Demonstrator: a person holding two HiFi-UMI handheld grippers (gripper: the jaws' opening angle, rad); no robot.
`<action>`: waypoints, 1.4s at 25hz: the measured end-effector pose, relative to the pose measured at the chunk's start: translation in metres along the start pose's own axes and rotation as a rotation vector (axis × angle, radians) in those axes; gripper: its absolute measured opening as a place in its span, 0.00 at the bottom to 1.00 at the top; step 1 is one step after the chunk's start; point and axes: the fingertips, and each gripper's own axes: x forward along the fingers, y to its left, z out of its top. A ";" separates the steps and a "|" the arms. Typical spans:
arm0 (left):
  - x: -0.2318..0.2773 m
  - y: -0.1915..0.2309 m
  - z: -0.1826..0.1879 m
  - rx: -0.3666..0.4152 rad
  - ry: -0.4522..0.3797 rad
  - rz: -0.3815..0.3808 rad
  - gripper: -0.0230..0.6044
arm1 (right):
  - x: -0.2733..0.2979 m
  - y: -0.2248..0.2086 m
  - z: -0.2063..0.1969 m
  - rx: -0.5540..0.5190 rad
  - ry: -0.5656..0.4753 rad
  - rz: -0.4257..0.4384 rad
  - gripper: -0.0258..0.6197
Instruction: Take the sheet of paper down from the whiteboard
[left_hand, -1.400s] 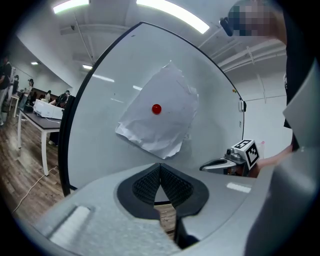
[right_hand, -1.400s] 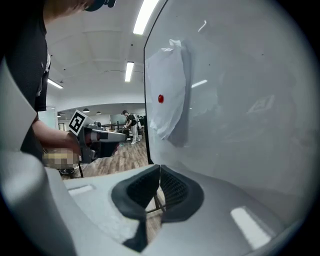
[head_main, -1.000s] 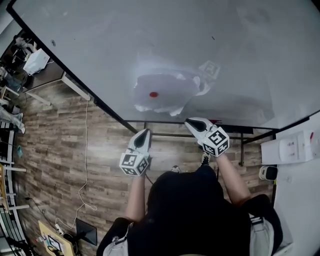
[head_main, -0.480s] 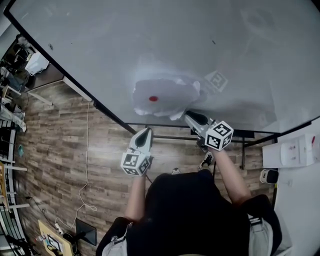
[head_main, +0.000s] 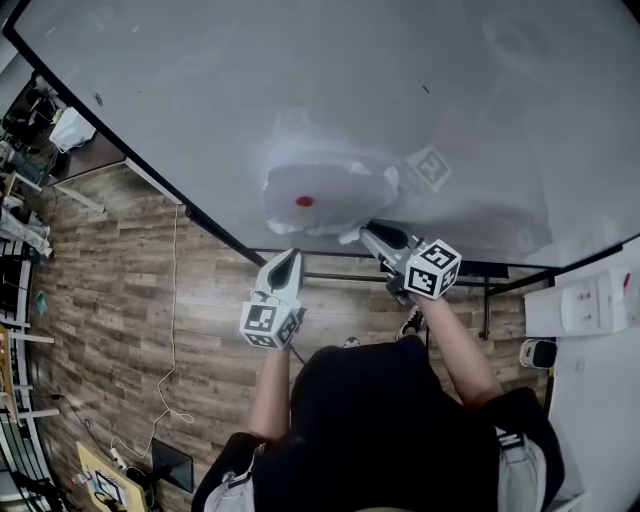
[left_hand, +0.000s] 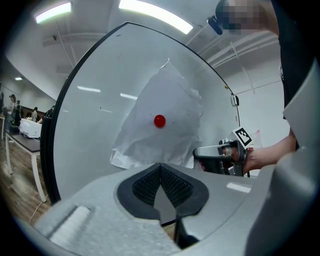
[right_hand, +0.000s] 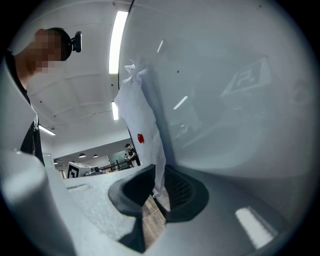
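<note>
A crumpled white sheet of paper (head_main: 335, 187) hangs on the whiteboard (head_main: 200, 90), pinned by a red magnet (head_main: 304, 201). My right gripper (head_main: 363, 229) is at the sheet's lower right corner. In the right gripper view that corner of the paper (right_hand: 145, 125) runs down between the pads, and the right gripper (right_hand: 159, 172) is shut on it. My left gripper (head_main: 291, 254) is shut with nothing in it, just below the sheet's lower left edge and off the board. In the left gripper view the paper (left_hand: 165, 125) and the magnet (left_hand: 159, 120) lie straight ahead of the left gripper (left_hand: 160, 167).
The whiteboard's black frame (head_main: 215, 225) and its stand's crossbar (head_main: 340, 272) run below the grippers. A thin cable (head_main: 172, 320) trails over the wooden floor. A white unit (head_main: 585, 300) sits at the right, and desks with clutter (head_main: 60, 125) at the far left.
My right gripper has risen, rolled, and come onto the sheet's lower right corner. The left gripper has edged up toward the sheet's lower edge. The magnet has not moved.
</note>
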 end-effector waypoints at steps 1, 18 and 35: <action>0.001 0.001 0.001 0.001 -0.005 0.001 0.05 | 0.002 0.001 0.000 0.000 -0.001 0.005 0.14; 0.017 -0.003 0.040 0.113 -0.069 0.026 0.06 | -0.008 0.015 0.017 -0.061 -0.050 0.063 0.05; 0.034 -0.012 0.091 0.291 -0.186 0.177 0.19 | -0.009 0.018 0.019 -0.060 -0.053 0.068 0.04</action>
